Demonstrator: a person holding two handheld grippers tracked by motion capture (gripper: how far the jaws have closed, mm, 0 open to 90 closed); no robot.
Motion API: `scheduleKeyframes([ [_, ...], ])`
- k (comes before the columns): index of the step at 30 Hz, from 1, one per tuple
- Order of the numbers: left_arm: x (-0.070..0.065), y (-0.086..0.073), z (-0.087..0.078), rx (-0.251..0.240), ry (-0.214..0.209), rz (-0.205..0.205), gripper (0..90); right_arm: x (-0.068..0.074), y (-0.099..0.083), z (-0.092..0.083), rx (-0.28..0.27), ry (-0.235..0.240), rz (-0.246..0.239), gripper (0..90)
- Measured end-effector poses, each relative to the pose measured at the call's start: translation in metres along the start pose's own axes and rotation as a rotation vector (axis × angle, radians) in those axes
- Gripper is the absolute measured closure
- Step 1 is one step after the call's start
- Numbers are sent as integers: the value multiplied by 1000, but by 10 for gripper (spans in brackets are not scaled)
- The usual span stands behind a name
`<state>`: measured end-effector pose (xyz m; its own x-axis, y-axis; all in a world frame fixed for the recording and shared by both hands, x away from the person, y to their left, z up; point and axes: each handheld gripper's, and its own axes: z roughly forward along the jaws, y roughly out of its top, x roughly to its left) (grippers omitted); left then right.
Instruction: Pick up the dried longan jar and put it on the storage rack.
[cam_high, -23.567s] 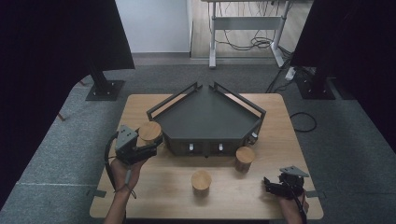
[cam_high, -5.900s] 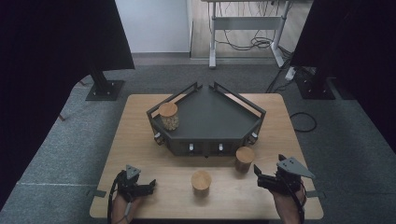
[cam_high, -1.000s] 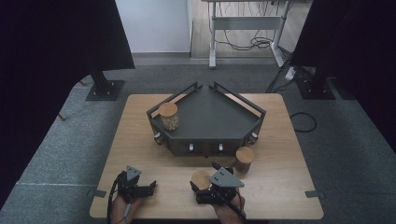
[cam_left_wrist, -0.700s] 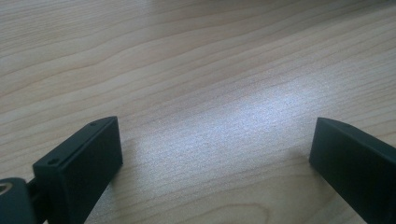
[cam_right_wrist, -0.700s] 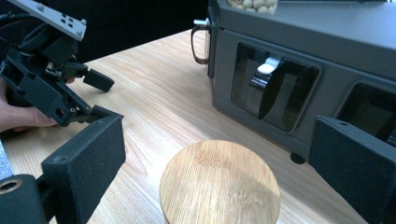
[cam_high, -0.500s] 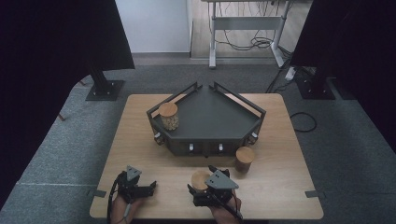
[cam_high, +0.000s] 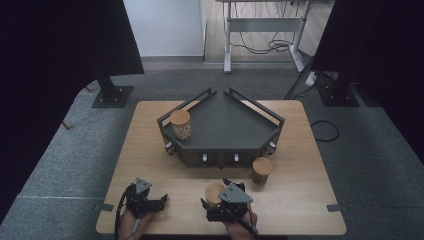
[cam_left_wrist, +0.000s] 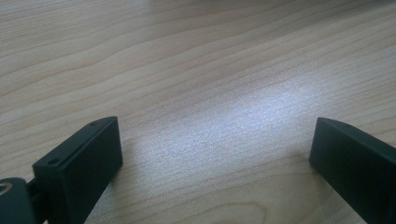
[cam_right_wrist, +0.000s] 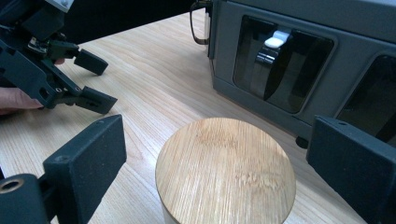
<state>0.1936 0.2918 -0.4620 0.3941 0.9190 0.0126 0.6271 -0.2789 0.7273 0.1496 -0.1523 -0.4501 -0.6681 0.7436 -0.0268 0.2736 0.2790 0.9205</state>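
My right gripper (cam_right_wrist: 210, 172) jaws wide, straddling wooden-lidded jar (cam_right_wrist: 226, 169) at table's (cam_high: 150, 150) near edge, not touching, grey tray (cam_high: 225, 127) just beyond, left gripper (cam_left_wrist: 215, 154) open, empty

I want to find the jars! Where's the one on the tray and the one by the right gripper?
Jar on the tray (cam_high: 180, 123), high view, wooden lid.
Jar by the right gripper (cam_right_wrist: 226, 169), right gripper view, lid top.

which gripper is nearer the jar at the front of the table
Right. The right gripper has its open fingers either side of the wooden-lidded jar, not touching. The left gripper rests apart, to the jar's left.
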Motion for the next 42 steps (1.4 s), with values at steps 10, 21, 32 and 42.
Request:
scheduleKeyframes([
  [10,0,0,0,2,-2,4,23,2,-2,5,26,-5,1,60],
  [21,0,0,0,2,-3,5,23,1,-4,9,60,-7,11,123],
  [32,1,0,0,2,-6,8,23,1,-7,10,77,-20,23,223],
  [42,1,0,0,2,-7,10,23,5,-6,9,81,-33,34,225],
])
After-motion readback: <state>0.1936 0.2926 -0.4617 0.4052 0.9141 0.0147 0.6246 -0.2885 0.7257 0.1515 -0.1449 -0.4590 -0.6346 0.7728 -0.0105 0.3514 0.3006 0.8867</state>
